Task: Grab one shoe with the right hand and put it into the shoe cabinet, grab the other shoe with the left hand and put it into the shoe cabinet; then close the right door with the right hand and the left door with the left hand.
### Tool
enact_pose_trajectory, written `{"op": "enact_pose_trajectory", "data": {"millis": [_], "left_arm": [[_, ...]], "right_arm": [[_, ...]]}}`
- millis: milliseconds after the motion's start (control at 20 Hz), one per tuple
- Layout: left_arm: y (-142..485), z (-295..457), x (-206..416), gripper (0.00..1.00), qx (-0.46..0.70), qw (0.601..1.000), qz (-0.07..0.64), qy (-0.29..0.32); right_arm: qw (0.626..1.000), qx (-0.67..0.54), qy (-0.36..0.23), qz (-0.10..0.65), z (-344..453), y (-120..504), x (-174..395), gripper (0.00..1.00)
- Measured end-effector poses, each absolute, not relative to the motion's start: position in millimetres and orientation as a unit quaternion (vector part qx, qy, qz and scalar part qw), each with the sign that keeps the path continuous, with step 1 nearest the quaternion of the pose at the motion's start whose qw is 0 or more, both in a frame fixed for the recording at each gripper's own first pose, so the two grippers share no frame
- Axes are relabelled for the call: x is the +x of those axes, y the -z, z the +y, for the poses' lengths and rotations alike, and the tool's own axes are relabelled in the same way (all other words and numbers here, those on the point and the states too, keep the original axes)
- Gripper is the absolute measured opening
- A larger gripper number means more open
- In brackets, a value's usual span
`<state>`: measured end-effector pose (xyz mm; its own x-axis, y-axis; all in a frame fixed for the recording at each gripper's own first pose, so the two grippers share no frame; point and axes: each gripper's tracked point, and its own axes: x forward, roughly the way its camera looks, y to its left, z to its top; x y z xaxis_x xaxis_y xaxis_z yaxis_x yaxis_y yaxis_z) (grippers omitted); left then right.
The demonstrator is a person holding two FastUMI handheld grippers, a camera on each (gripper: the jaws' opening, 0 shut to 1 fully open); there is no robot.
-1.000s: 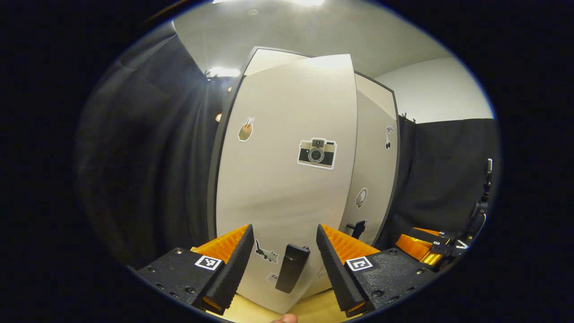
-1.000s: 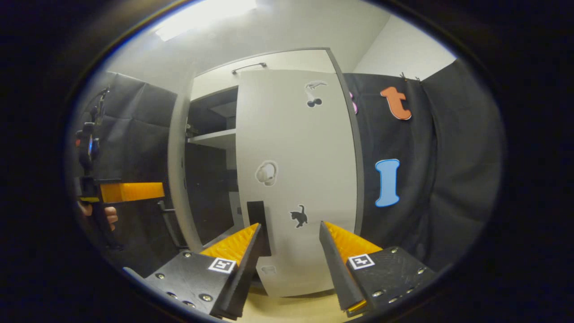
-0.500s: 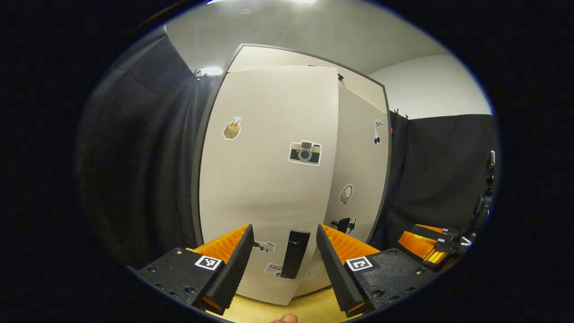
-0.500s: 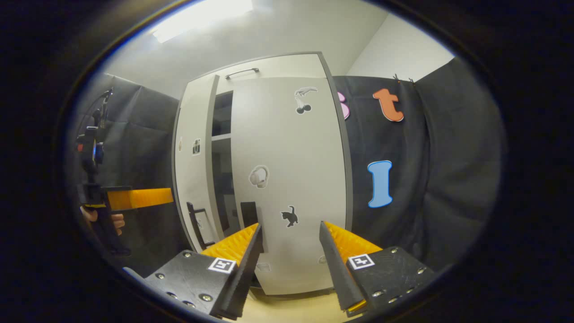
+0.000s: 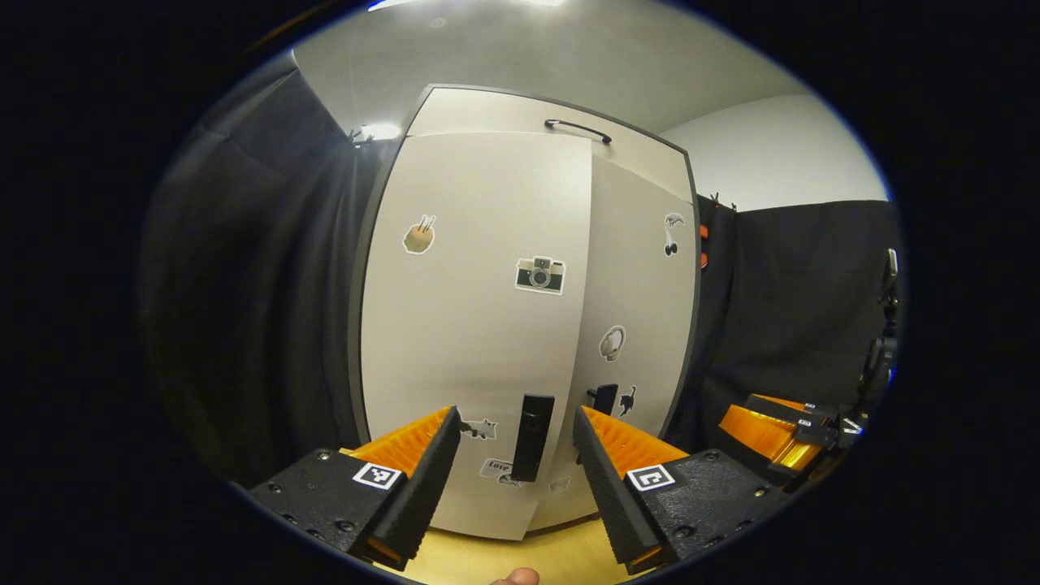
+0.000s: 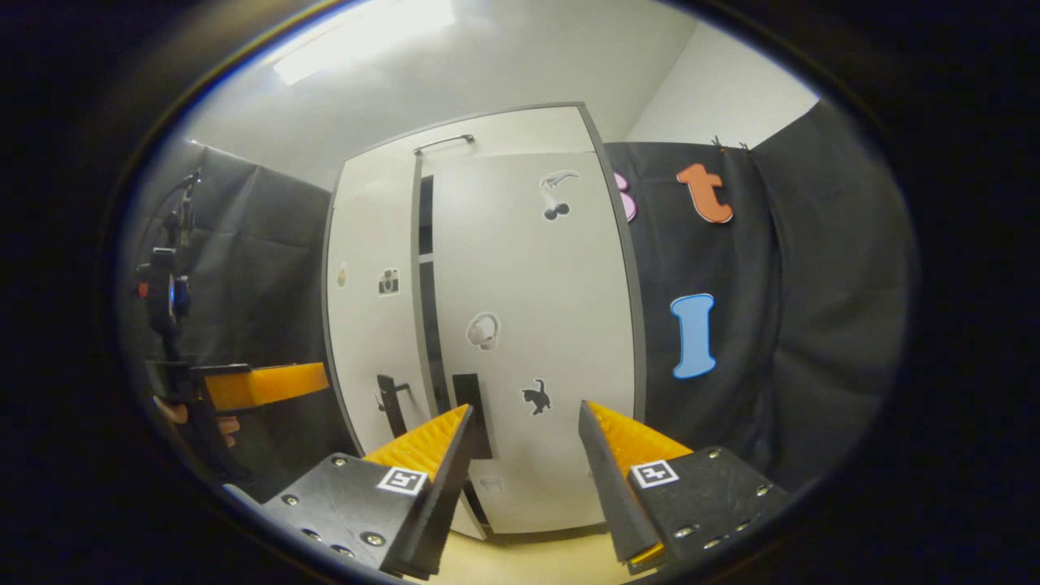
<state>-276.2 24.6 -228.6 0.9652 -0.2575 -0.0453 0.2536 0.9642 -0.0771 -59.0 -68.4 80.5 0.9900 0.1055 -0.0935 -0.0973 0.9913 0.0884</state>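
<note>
In front of both wide-open, empty grippers, left gripper [image 5: 513,455] and right gripper [image 6: 524,455], stands the shoe cabinet [image 6: 487,325], its stiff, light-looking left door [image 5: 475,325] and right door [image 6: 532,325] nearly shut, best pushed near each dark handle [image 5: 532,437].

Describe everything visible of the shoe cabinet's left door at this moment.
The left door is a tall, flat, off-white panel that looks like laminated board. It carries a camera sticker, a few smaller stickers, and a dark upright handle low on its right edge. In the right gripper view a narrow dark gap separates it from the right door. Neither gripper touches it.
</note>
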Motion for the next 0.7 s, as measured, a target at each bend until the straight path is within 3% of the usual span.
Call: {"op": "enact_pose_trajectory", "data": {"millis": [250,400,700], "left_arm": [[224,29,-282,0.86,-0.022,0.993,0.009,0.113],[222,26,-287,0.86,-0.016,0.994,-0.004,0.107],[218,24,-305,0.86,-0.011,0.995,-0.023,0.096]], "right_arm": [[0.998,0.036,-0.042,0.03,-69,-95,-63,0.8],[0.998,0.035,-0.043,0.024,-68,-99,-66,0.99],[0.998,0.032,-0.046,0.014,-69,-104,-72,0.99]]}}
